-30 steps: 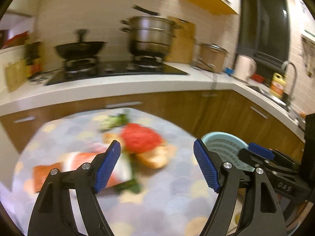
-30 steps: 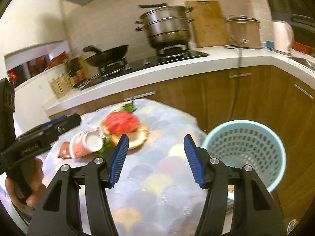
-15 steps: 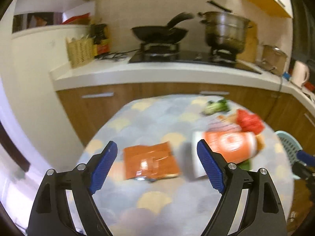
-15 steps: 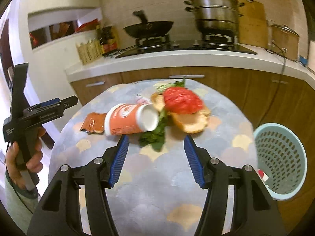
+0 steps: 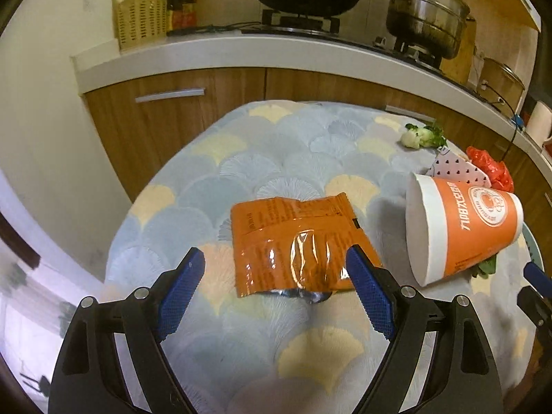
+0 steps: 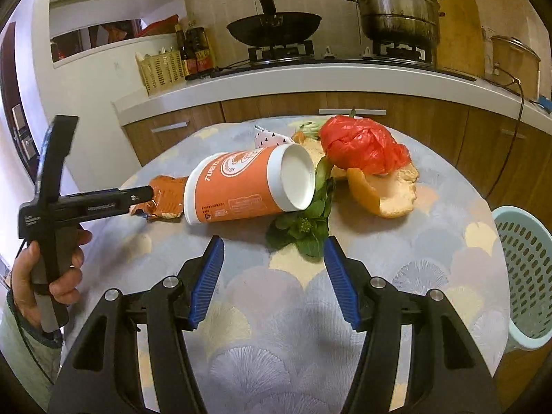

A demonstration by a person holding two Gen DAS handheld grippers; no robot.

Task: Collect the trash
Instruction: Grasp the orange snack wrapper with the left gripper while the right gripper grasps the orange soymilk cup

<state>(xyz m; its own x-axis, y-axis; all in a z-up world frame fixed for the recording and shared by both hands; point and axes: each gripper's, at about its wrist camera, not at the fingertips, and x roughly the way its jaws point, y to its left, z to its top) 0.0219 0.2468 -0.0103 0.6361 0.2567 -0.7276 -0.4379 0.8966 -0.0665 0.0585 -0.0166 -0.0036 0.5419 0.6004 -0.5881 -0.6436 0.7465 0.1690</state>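
An orange foil wrapper [image 5: 296,241] lies flat on the round table, and my open, empty left gripper [image 5: 276,296] straddles its near edge. An orange paper cup [image 5: 462,231] lies on its side to the wrapper's right; it also shows in the right wrist view [image 6: 248,183]. Beyond the cup lie green leaves [image 6: 307,220], a peel [image 6: 386,189] and a red plastic bag [image 6: 362,145]. My right gripper [image 6: 272,279] is open and empty, just short of the leaves. The left gripper [image 6: 141,193] shows over the wrapper [image 6: 162,196].
A light blue mesh bin [image 6: 528,276] stands beside the table at the right. The table has a patterned cloth [image 5: 241,158]. A vegetable scrap [image 5: 421,136] lies at the far edge. Behind are wooden cabinets and a counter [image 6: 310,79] with wok and pot.
My left gripper swung left from the pile and closed in on the orange wrapper. My right gripper turned left from the bin toward the cup and leaves, moving closer.
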